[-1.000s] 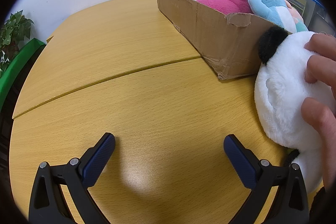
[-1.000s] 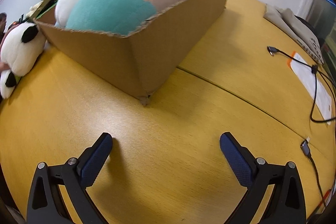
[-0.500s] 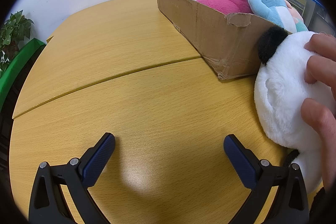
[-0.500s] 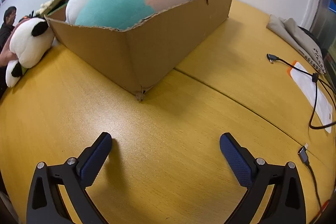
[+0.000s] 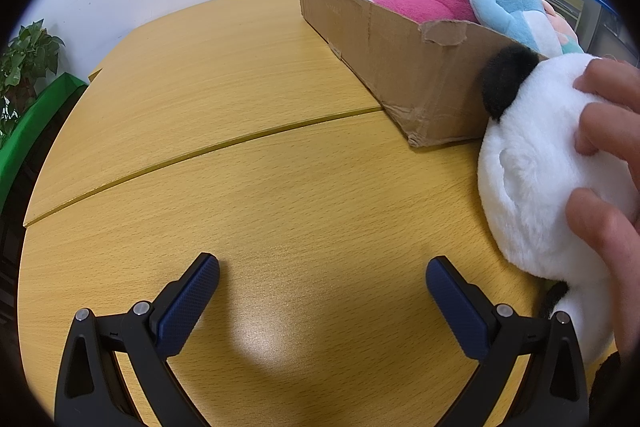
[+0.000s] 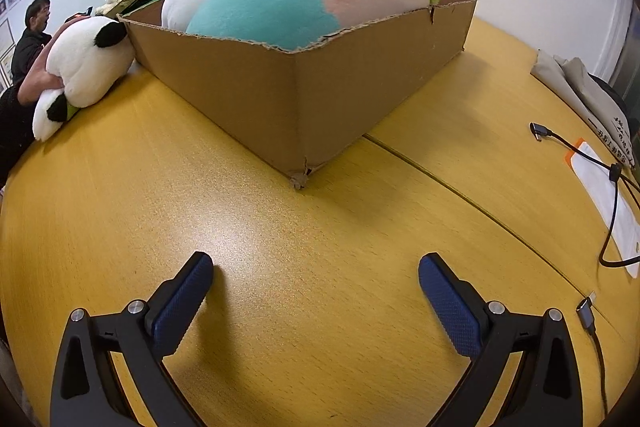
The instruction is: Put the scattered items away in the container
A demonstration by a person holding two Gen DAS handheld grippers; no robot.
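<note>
Left wrist view: left gripper (image 5: 322, 269) jaws spread, empty, over table (image 5: 224, 99).
Right gripper (image 6: 316, 267): spread, empty.
Panda plush (image 5: 528, 183): on table, touching cardboard box (image 5: 404, 67), under bare hand (image 5: 608, 163).

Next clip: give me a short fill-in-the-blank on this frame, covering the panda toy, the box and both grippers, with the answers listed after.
1. The panda plush lies on the table outside the cardboard box, held by a bare ____.
2. The left gripper and the right gripper both hover over the table with jaws ____.
3. Seen from the left wrist, the plush in the box nearest the far wall is ____ in colour.
4. At the right of the right wrist view, a black ____ crosses a white sheet.

Missing words: hand; open; pink; cable
</note>
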